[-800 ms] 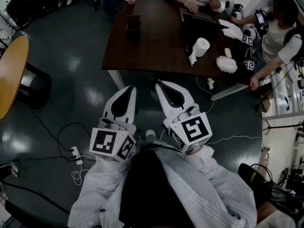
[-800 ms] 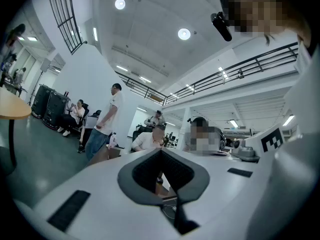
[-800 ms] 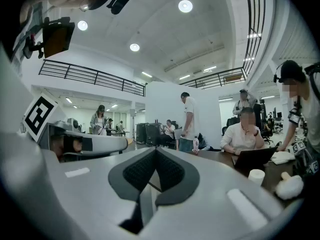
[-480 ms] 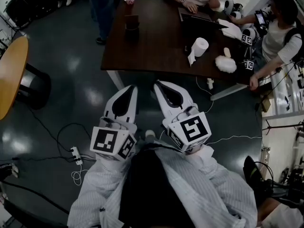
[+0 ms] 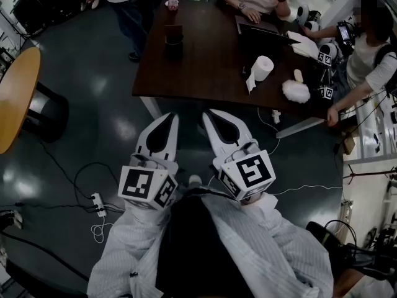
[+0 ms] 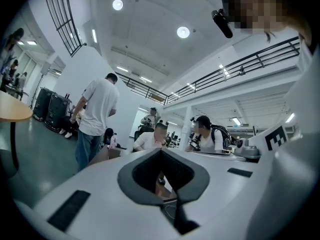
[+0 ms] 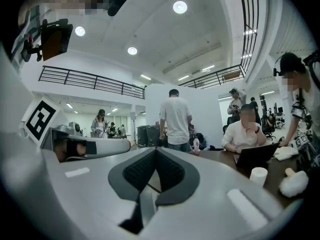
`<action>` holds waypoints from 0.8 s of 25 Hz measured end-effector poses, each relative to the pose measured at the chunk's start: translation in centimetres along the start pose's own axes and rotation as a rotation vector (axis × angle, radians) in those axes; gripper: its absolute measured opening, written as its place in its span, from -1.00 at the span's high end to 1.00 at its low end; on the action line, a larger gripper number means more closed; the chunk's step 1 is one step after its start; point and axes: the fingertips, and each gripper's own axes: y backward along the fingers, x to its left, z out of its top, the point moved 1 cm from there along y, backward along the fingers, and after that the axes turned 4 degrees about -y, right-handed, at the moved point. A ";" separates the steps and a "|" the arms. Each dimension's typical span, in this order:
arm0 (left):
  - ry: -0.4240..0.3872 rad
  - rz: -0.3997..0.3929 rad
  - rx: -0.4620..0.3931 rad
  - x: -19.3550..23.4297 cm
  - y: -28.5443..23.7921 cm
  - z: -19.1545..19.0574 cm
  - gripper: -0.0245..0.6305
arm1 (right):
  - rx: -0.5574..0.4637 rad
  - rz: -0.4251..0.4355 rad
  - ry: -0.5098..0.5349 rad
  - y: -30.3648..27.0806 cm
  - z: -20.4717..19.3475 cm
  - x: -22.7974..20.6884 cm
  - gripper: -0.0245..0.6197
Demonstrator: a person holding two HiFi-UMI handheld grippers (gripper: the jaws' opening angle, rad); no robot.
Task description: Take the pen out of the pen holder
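Left tongs [image 5: 169, 118], right tongs [image 5: 211, 113], both closed, one paper roll [image 5: 263, 65]

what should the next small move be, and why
Probably step toward the table to bring the pen holder within reach: the left gripper and right gripper are shut, empty, and held at the chest, well short of it.

On the table [image 5: 205, 70], the pen holder [image 5: 173, 42] stands left, the paper roll [image 5: 263, 65] right, the laptop [image 5: 263, 35] behind it.
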 end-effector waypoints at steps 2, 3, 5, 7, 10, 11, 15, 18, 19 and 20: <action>-0.008 0.008 -0.006 -0.1 -0.4 0.1 0.91 | -0.009 0.009 -0.004 -0.1 0.1 -0.3 0.92; -0.012 0.012 -0.010 -0.1 -0.6 0.1 0.91 | -0.013 0.015 -0.006 -0.1 0.1 -0.5 0.92; -0.018 0.018 -0.012 -0.2 -1.1 0.0 0.91 | -0.016 0.025 -0.010 -0.3 0.1 -1.1 0.92; -0.027 0.030 -0.006 -0.1 -1.6 -0.1 0.91 | -0.012 0.035 -0.022 -0.7 -0.1 -1.6 0.92; -0.032 0.055 0.007 0.8 -2.4 -0.2 0.91 | 0.007 0.048 -0.049 -1.7 -0.7 -2.4 0.92; -0.029 0.060 0.010 1.3 -2.8 -0.3 0.91 | 0.012 0.050 -0.053 -2.3 -0.9 -2.7 0.92; -0.023 0.060 0.025 3.8 -5.3 -0.5 0.91 | 0.029 0.046 -0.054 -5.5 -1.2 -4.1 0.92; -0.023 0.050 0.029 6.7 -7.8 -0.6 0.91 | 0.037 0.027 -0.060 -9.0 -1.5 -5.4 0.92; -0.024 0.044 0.032 7.9 -8.7 -0.6 0.91 | 0.036 0.018 -0.060 -10.4 -1.6 -5.9 0.92; -0.026 0.035 0.037 9.0 -9.7 -0.5 0.91 | 0.034 0.008 -0.061 -11.8 -1.5 -6.4 0.92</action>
